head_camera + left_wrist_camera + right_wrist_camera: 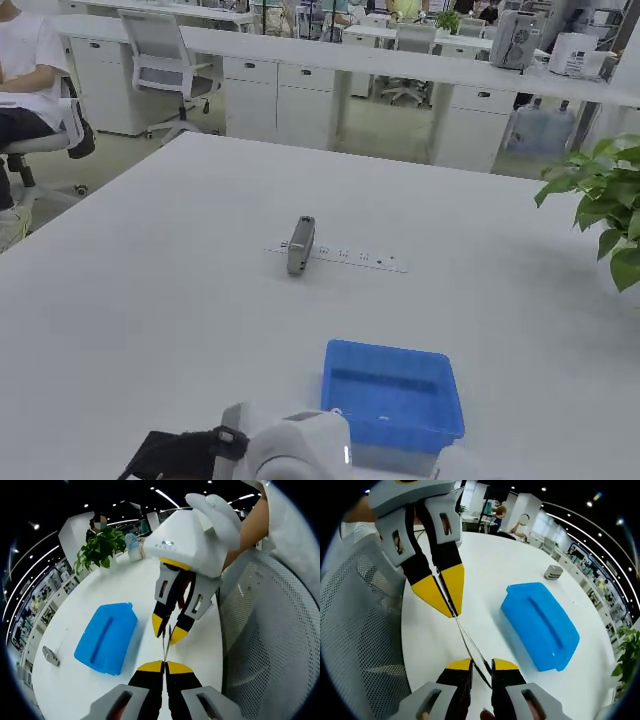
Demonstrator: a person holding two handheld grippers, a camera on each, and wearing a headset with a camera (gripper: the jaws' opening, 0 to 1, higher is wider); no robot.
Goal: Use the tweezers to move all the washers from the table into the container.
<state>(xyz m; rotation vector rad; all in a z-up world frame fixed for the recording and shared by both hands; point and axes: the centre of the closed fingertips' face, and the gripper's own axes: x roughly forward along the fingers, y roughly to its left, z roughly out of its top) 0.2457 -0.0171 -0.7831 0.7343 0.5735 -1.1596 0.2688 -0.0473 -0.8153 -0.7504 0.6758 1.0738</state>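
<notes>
Spanning the short gap between the two grippers, the tweezers [466,640] are a thin, dark metal pair held above the white table [485,565], near its edge. The left gripper [451,611] pinches one end, its jaws closed tight. The right gripper [482,664] has its jaws drawn in on the other end. The blue container [540,625] sits just beside them. The head view looks into its open top, with a grey block [300,245] and a plant [605,195] farther off.
</notes>
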